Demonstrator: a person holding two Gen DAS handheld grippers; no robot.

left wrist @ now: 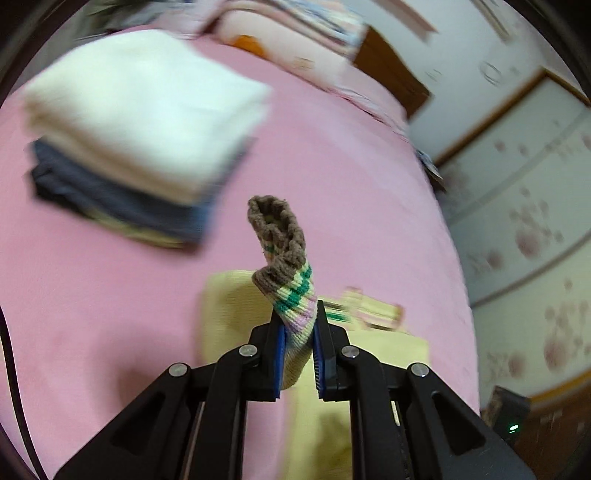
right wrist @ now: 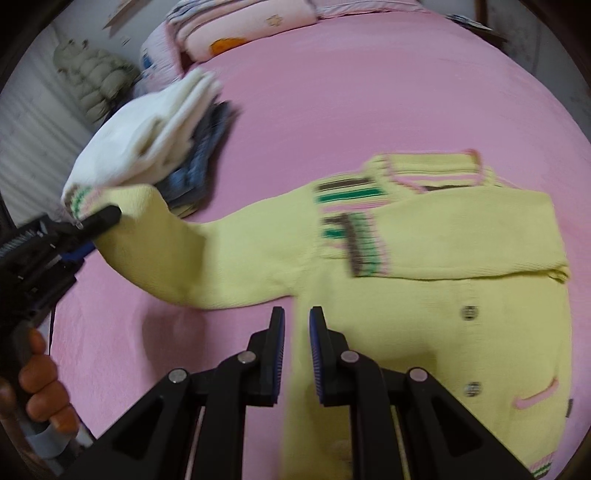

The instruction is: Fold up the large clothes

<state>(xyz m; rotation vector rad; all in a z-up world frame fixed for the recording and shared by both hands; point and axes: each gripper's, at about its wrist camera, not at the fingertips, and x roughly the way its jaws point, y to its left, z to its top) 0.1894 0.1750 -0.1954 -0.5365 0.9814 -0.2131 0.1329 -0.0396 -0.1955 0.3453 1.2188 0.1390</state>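
Pink bedding (right wrist: 332, 92) covers the whole bed, with pillows (right wrist: 236, 33) bunched at its head and a puffy grey-green jacket (right wrist: 92, 77) slumped against the wall beside them. On the sheet lies a pale yellow knitted cardigan (right wrist: 424, 332), buttons showing down its front, with bands of brown, green and pink at the cuffs and collar. One sleeve is folded across the chest; the other stretches out toward a stack of folded clothes (left wrist: 140, 122), white on top, dark blue beneath. The left gripper (left wrist: 298, 332) is clamped on that outstretched sleeve's striped cuff (left wrist: 284, 266), which stands up twisted between the fingers, lifted off the bed. The right gripper (right wrist: 296, 350) hangs over the cardigan's near edge, its jaws parted a little with nothing between them.
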